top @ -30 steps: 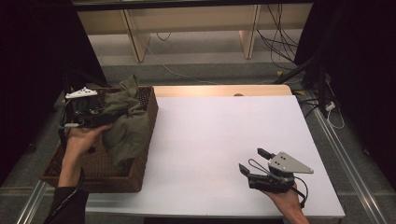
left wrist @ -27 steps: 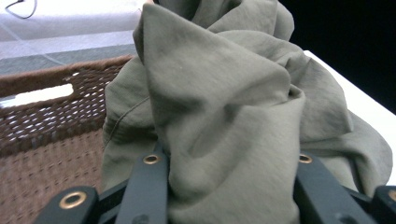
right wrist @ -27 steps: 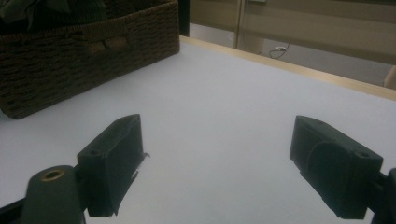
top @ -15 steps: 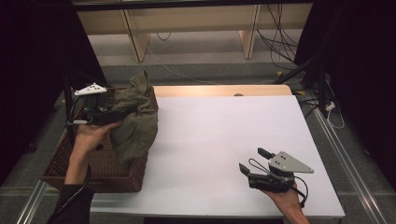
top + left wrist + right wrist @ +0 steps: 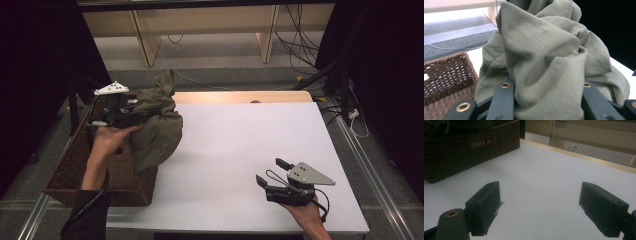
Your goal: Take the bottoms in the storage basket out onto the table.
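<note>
1. White worktop point(image 5: 240, 145) with a pale wooden far edge; grey floor, cables and wooden legs beyond, darkness at both sides.
2. The left gripper point(image 5: 131, 116) pinches an olive cloth point(image 5: 157, 125), bunched between its jaws above the wicker basket point(image 5: 70, 172).
3. The cloth hangs below the gripper, long axis vertical, one corner poking upward.
4. The right gripper point(image 5: 269, 172) rests well apart on the worktop, spread, holding nothing.

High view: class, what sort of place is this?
Probably a lab or workshop recording bench: a bare white table against dark curtains, loose cables on the floor behind, and hand-held grippers, the left gripper lifting an olive cloth.
</note>
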A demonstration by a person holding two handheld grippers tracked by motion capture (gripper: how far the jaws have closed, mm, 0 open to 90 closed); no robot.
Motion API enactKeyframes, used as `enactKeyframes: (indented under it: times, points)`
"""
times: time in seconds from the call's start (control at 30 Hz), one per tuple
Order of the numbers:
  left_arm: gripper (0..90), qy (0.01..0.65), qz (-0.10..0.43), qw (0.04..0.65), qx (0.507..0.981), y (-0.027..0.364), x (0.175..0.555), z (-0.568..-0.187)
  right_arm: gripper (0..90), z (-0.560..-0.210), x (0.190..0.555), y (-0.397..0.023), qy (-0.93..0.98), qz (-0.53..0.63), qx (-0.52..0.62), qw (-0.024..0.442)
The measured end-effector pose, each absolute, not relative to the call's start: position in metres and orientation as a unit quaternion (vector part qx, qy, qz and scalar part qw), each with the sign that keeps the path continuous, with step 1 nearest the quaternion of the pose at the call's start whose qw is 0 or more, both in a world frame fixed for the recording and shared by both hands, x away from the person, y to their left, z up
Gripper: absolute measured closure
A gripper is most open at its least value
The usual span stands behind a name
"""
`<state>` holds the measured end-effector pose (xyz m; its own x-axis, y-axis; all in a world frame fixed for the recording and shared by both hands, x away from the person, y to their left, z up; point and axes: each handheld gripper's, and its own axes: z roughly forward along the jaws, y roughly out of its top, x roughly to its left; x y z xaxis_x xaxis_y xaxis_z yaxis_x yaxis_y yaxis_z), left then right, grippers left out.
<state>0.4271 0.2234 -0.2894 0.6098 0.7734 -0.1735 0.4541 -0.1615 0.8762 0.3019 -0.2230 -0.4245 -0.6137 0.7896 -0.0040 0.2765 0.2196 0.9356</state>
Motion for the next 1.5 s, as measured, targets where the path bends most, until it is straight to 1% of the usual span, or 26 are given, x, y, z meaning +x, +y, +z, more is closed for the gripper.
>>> enactKeyframes:
  times: [0.2, 0.53, 0.87, 1.03, 1.5]
  points:
    - [65.2, 0.4, 0.154, 0.501, 0.752, 0.212, 0.429, -0.288, 18.4, -0.425, 0.303, -0.223, 0.741, 0.51, 0.359, 0.25]
    - [65.2, 0.37, 0.136, 0.524, 0.755, 0.193, 0.43, -0.28, 18.4, -0.426, 0.303, -0.222, 0.741, 0.51, 0.36, 0.249]
    - [65.3, 0.352, 0.126, 0.524, 0.765, 0.168, 0.432, -0.28, 18.3, -0.426, 0.303, -0.223, 0.742, 0.508, 0.36, 0.249]
    - [65.3, 0.342, 0.107, 0.538, 0.763, 0.159, 0.432, -0.28, 18.4, -0.426, 0.303, -0.223, 0.74, 0.51, 0.36, 0.25]
    - [65.3, 0.326, 0.086, 0.529, 0.779, 0.13, 0.437, -0.29, 18.4, -0.425, 0.303, -0.223, 0.74, 0.51, 0.359, 0.251]
